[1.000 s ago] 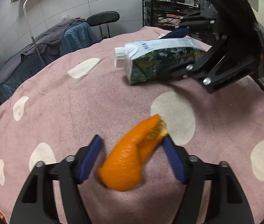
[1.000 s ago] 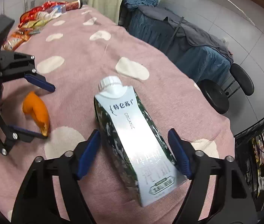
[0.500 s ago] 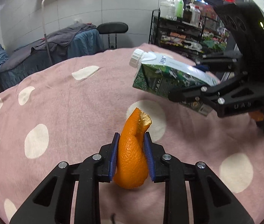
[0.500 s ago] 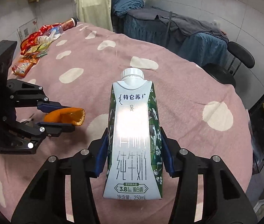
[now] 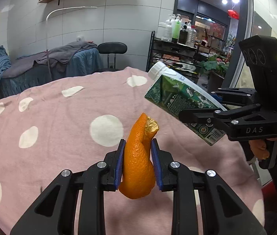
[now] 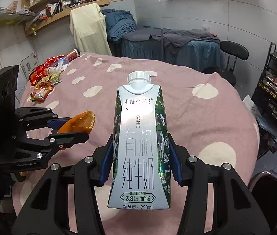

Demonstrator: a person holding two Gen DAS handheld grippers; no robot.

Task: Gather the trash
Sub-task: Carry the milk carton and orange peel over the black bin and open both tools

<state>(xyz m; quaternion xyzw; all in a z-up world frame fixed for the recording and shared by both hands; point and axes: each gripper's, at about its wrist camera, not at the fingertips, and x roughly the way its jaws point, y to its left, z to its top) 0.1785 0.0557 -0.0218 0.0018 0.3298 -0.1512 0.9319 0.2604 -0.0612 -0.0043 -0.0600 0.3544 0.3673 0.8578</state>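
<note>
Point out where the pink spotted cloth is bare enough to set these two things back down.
Bare cloth lies right of the milk carton toward the table's edge, and between the carton and the orange peel. More lies left of the peel in the left claw's view. The far-left corner is crowded with snack wrappers.

Left wrist view: camera rides just behind the left claw [image 5: 138, 161], looking forward and slightly down across the pink dotted tabletop [image 5: 60, 117] toward the bottle rack [image 5: 177, 49]; the right claw [image 5: 201, 107] shows at right. Right wrist view: camera sits just behind the right claw [image 6: 140, 159], facing across the same tabletop [image 6: 207, 117] toward the wall shelves [image 6: 60, 0]; the left claw [image 6: 67, 127] appears at left. Both views share the tabletop, the black chair [image 5: 112, 48] [image 6: 234, 50] and each other's claw.
</note>
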